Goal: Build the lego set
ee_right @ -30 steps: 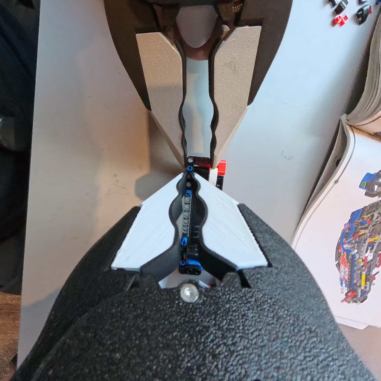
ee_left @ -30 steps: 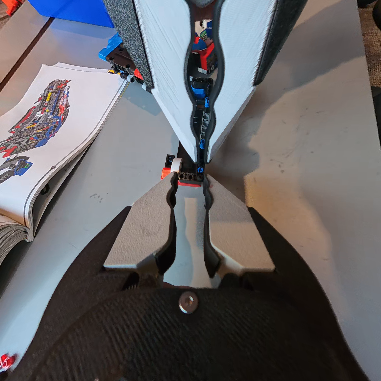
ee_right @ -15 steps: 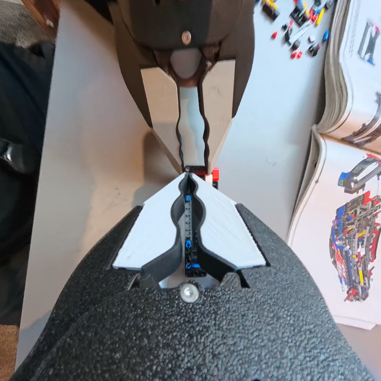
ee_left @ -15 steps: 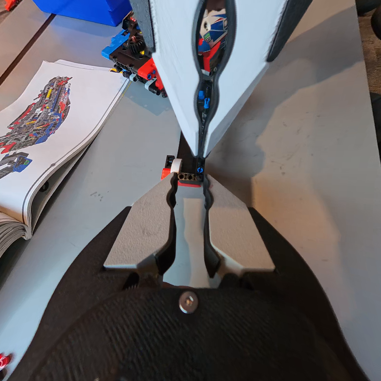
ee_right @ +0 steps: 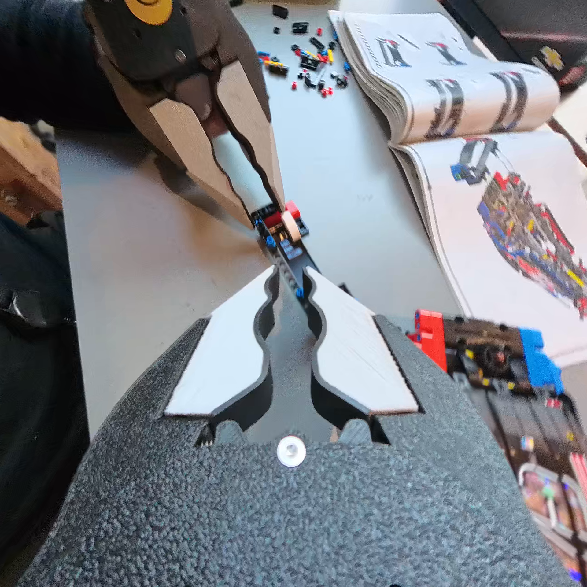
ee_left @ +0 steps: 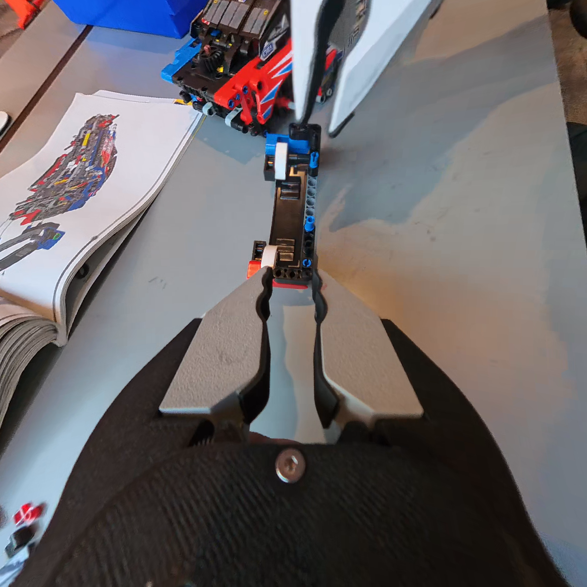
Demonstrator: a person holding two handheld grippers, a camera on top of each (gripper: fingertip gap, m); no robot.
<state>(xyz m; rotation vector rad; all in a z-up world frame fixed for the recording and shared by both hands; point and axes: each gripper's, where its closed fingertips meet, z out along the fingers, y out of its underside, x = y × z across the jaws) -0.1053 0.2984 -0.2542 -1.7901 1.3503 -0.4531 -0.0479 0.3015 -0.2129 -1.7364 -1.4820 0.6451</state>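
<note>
Left wrist view: left gripper (ee_left: 290, 279) clamped on near end of long black lego piece (ee_left: 290, 209) above grey table (ee_left: 444, 222); right gripper (ee_left: 320, 124) spread apart at far end, gripping nothing, beside car model (ee_left: 241, 73).

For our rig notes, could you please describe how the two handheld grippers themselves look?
The left gripper has grey triangular fingers with wavy black inner pads, a ribbed black body and a silver screw. The right gripper has white fingers with black pads on a grainy black body with a pale screw. In the right wrist view a dark sleeve shows behind the left one.
</note>
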